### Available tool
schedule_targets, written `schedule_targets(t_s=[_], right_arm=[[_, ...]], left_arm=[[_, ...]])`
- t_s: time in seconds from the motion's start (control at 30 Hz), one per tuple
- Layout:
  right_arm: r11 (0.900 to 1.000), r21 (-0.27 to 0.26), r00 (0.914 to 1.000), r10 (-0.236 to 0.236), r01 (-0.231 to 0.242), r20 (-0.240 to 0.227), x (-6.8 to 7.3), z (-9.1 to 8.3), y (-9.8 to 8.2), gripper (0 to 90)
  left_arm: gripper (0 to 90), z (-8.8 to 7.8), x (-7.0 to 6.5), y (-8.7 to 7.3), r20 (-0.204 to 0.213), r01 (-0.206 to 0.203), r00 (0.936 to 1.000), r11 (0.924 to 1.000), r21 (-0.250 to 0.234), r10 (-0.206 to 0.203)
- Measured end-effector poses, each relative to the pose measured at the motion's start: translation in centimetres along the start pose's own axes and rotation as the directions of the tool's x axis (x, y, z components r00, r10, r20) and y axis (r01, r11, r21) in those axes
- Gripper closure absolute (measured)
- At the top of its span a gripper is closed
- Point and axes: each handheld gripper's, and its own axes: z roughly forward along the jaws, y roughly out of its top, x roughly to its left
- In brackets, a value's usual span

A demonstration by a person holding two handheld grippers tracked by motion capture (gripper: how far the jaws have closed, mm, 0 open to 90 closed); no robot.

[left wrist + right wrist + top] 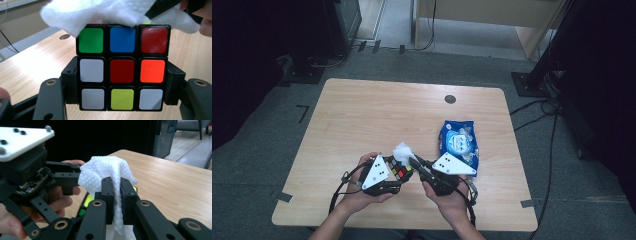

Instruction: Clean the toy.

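A puzzle cube (122, 67) with coloured squares sits between the jaws of my left gripper (122, 85), which is shut on its two sides and holds it above the table. From above, the cube (400, 171) lies between both hands near the table's front edge. My right gripper (117, 195) is shut on a white wet wipe (105, 173). The wipe (100, 12) drapes over the cube's top edge. In the high view the wipe (403, 150) bunches just above the cube, with my left gripper (398, 172) to its left and my right gripper (414, 162) to its right.
A blue pack of wet wipes (458, 142) lies on the wooden table (377, 110) just right of my right hand. A small round dark cap (450, 99) is set in the table farther back. Cables run over the grey floor on the right.
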Motion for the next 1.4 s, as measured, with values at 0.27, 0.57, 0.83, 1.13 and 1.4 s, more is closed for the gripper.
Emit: schedule_targets(t_s=[0.27,0.57,0.83,1.13,1.4], right_arm=[[0.999,0.032,0.9978,0.035,-0.037,0.057,-2.0,0.4,-1.0,84.5],[0.991,0.099,0.9842,0.075,-0.092,0.160,-4.6,1.0,-2.7,84.7],[0.987,0.103,0.9766,0.099,-0.120,0.191,-5.5,0.8,-3.1,84.4],[0.989,0.084,0.9738,0.098,-0.118,0.205,-5.7,0.6,-3.0,75.7],[0.993,0.057,0.9827,0.093,-0.104,0.160,-5.4,0.5,-2.7,65.0]], left_arm=[[34.0,-0.1,0.2,0.0,-0.007,0.003,1.0000,1.0000,0.001,-0.003],[34.0,-0.9,1.3,0.1,-0.034,0.043,0.9984,0.9987,-0.027,-0.044],[34.0,-1.1,1.9,0.0,-0.051,0.062,0.9967,0.9977,-0.028,-0.063],[34.1,-1.0,1.8,0.0,-0.050,0.055,0.9972,0.9983,-0.021,-0.056],[34.0,-1.1,2.0,0.0,-0.055,0.061,0.9965,0.9980,-0.019,-0.062]])
